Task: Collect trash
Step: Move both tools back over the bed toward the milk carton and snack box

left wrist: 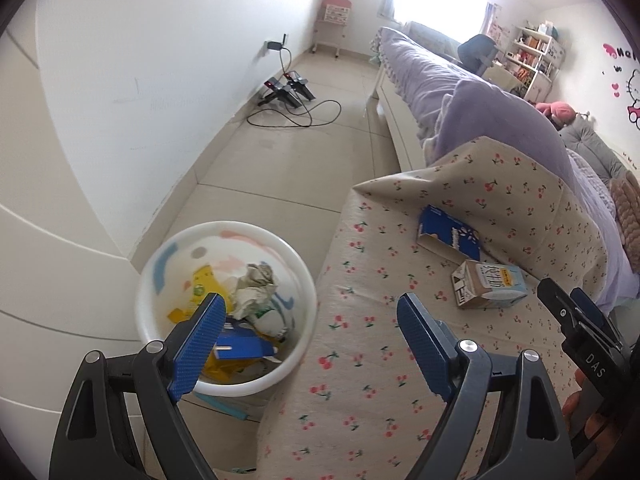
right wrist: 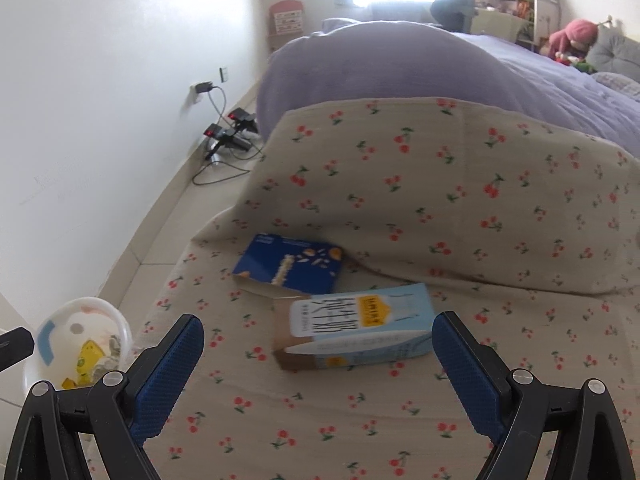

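Right hand-held gripper (right wrist: pixel 318 338) spread, milk carton (right wrist: pixel 356 330) between fingers

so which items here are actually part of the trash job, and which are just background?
Job:
- light blue carton on the cherry-print cloth
- dark blue box behind it
- white bin, already holding trash
- left gripper and right gripper, jaws open

Background:
- chargers and cables
- purple duvet
- pink plush
- shelf
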Available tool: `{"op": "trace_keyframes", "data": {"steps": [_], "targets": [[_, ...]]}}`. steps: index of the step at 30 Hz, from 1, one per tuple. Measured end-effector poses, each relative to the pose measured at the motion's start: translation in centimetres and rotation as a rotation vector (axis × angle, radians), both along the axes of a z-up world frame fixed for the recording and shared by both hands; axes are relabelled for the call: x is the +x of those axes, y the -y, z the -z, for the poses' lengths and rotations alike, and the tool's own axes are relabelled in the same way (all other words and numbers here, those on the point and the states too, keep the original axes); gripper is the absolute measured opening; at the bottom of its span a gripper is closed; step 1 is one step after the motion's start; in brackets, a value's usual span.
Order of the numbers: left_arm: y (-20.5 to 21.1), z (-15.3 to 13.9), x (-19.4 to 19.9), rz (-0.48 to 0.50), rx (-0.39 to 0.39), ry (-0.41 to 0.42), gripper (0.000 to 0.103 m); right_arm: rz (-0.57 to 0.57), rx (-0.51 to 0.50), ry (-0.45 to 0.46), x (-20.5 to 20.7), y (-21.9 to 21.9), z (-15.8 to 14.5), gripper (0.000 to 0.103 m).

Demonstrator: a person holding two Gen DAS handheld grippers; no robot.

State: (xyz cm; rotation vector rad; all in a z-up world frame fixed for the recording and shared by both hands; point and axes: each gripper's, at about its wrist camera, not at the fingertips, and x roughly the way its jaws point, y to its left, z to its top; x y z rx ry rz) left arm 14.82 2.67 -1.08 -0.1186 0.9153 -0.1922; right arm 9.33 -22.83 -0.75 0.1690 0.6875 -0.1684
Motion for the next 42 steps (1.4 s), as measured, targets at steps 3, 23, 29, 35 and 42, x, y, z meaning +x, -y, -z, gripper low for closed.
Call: {"op": "trace_keyframes", "data": {"steps": [3,23,29,35,42], "targets": [[1.0,0.1,0.1,0.012,-0.004,-0.001,0.089,0.014,-0.002,-0.001,-0.3,0.8,0.0,0.095],[5.6,2.3,2.4,0.072,0.004,-0.035,0.089,0.079,0.002,-0.042,-0.5,5.8,2.0,0.095],[5.9,2.6,3.2,0.076,0.009,-0.040,0.089,0.069,0.009,-0.072,0.9,6.0,3.2,0.095],[5.1,2.8,3.9,0.070,0.008,-0.049,0.089,0.078,0.019,-0.099,2.9,5.2,4.2,0.095],[3.4,2.7,4.4,0.055,-0.001,-0.051,0.089,0.152,0.008,-0.130,6.0,3.9,5.1,0.095]]}}
